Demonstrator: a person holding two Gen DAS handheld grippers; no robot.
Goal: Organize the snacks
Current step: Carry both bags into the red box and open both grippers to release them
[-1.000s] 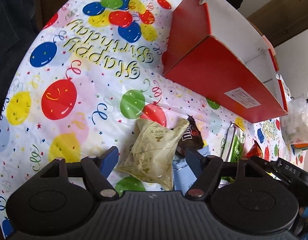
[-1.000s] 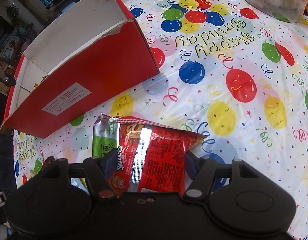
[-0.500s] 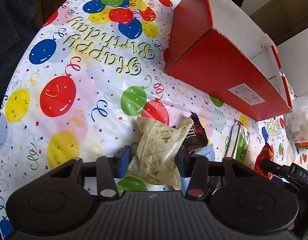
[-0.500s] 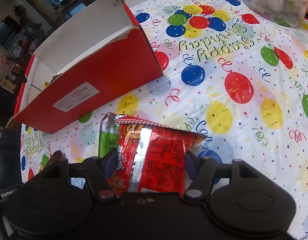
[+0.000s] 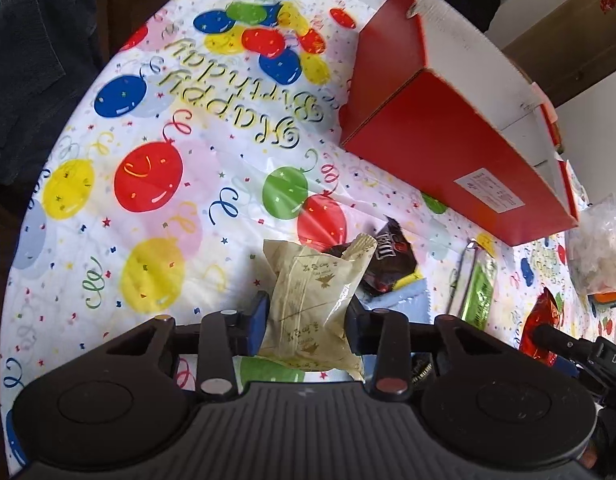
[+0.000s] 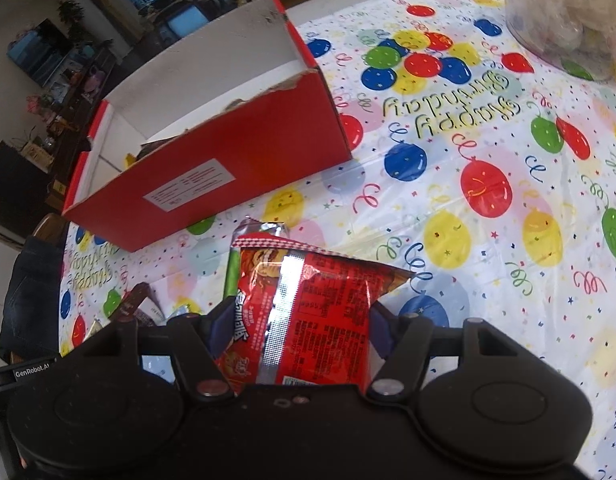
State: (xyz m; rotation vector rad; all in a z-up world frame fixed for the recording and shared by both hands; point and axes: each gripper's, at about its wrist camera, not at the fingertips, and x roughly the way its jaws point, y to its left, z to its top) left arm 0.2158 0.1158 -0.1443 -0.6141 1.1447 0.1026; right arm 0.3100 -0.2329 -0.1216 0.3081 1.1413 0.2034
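- Closing since a second before, the left claw [image 5: 306, 318] pinched the cream packet [image 5: 315, 300], near the red box [image 5: 447, 152].
- Right claw [image 6: 302, 320] gripped the red chip bag [image 6: 315, 312], lifted slightly higher before that box.

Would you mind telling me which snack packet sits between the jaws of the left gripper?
It is the pale beige packet, with the left gripper closing its jaws on it; the dark brown packet and green packet lie on the tablecloth beyond.

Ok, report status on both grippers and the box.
Left gripper closing on the beige plastic snack packet. Right gripper shut on the red foil snack bag. Open red cardboard box ahead, path clear.
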